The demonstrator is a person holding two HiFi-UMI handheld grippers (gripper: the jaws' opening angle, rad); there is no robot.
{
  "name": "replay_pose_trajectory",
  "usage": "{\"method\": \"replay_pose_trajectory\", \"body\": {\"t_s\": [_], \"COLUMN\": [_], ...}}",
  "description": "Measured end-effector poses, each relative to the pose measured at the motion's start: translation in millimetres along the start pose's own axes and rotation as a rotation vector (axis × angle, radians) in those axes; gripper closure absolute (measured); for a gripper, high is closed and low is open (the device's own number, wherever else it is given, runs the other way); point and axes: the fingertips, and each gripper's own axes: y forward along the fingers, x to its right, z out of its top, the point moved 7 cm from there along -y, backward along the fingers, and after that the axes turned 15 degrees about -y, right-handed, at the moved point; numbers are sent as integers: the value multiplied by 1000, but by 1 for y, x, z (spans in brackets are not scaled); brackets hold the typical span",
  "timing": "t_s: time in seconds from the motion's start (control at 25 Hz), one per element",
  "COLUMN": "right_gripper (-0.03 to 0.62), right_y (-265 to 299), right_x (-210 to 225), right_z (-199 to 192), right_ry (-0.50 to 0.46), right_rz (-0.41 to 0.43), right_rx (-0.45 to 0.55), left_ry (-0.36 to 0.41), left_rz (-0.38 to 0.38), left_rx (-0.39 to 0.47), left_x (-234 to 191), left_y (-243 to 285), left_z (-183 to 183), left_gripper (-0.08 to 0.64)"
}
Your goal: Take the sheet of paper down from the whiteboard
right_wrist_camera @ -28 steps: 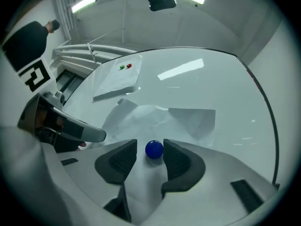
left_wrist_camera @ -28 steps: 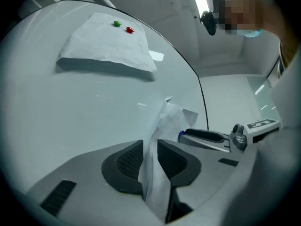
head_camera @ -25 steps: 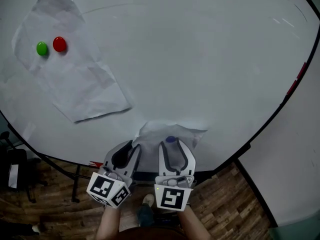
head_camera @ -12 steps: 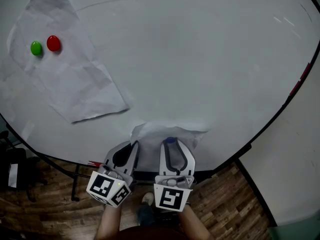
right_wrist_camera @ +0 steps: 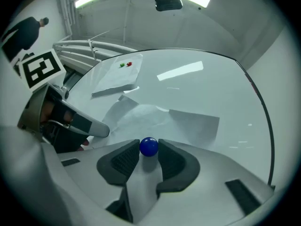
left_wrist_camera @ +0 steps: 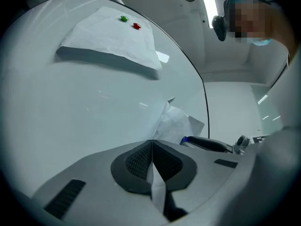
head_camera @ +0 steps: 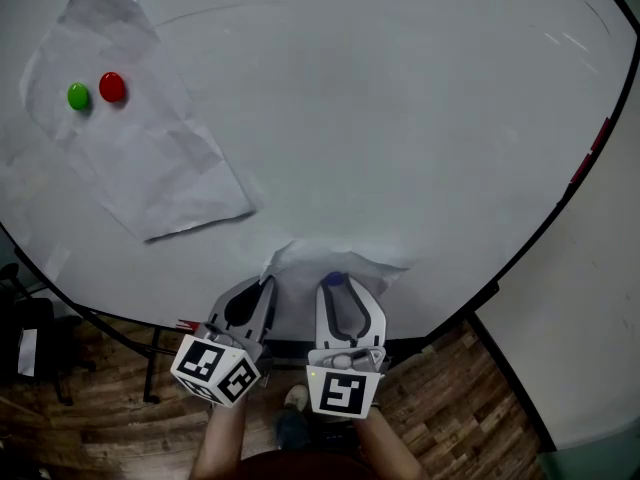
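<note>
White paper, crumpled, lies against the lower edge of the whiteboard (head_camera: 400, 118): this sheet (head_camera: 335, 258) is the one both grippers have hold of. The left gripper (left_wrist_camera: 152, 145) has its fingers (left_wrist_camera: 136, 161) pressed together on a fold of the sheet, which runs as a thin strip down between the pads. Just beside it, the right gripper (right_wrist_camera: 148, 144) has its fingers (right_wrist_camera: 124, 159) closed on a blue magnet (right_wrist_camera: 149, 146) that sits on the sheet; the ball touches both pads. The sheet bulges away from the board around the magnet, with one corner standing out to the right.

Well apart, at the board's upper left in the head view, a second sheet (head_camera: 140, 158) is pinned by a green magnet (head_camera: 78, 95) and a red magnet (head_camera: 112, 87) set side by side near its top. Its lower corner curls off the board. Below the board's edge shows a wooden floor (head_camera: 120, 428).
</note>
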Motion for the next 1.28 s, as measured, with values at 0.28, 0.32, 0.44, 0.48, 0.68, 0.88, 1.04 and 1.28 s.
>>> {"method": "replay_pose_trajectory", "body": {"t_s": [0.28, 0.32, 0.44, 0.48, 0.68, 0.88, 1.04, 1.28], "right_gripper": [456, 456, 456, 456, 456, 456, 456, 456], "right_y": [-13, -15, -21, -22, -27, -31, -33, -34], "right_x": [-2, -2, 0, 1, 4, 7, 7, 8], "right_z": [1, 0, -1, -1, -1, -5, -8, -11], "right_ry": [2, 0, 8, 11, 27, 47, 60, 82], "right_rz": [7, 7, 5, 4, -6, -21, -18, -21], "right_rx": [-4, -4, -9, -11, -9, -12, -26, -37], "left_ry": [-42, -46, -54, -57, -74, -88, -110, -136], "left_rz": [-13, -15, -18, -18, -18, 6, 32, 69], "left_rx": [3, 4, 6, 5, -1, 9, 25, 54], "left_x": [7, 8, 12, 13, 15, 11, 4, -8], "left_y": [-5, -6, -10, -12, -16, -26, -37, -52], "left_z": [1, 0, -1, -2, -1, 0, 3, 12], "left_gripper": [535, 535, 535, 535, 535, 535, 535, 535]}}
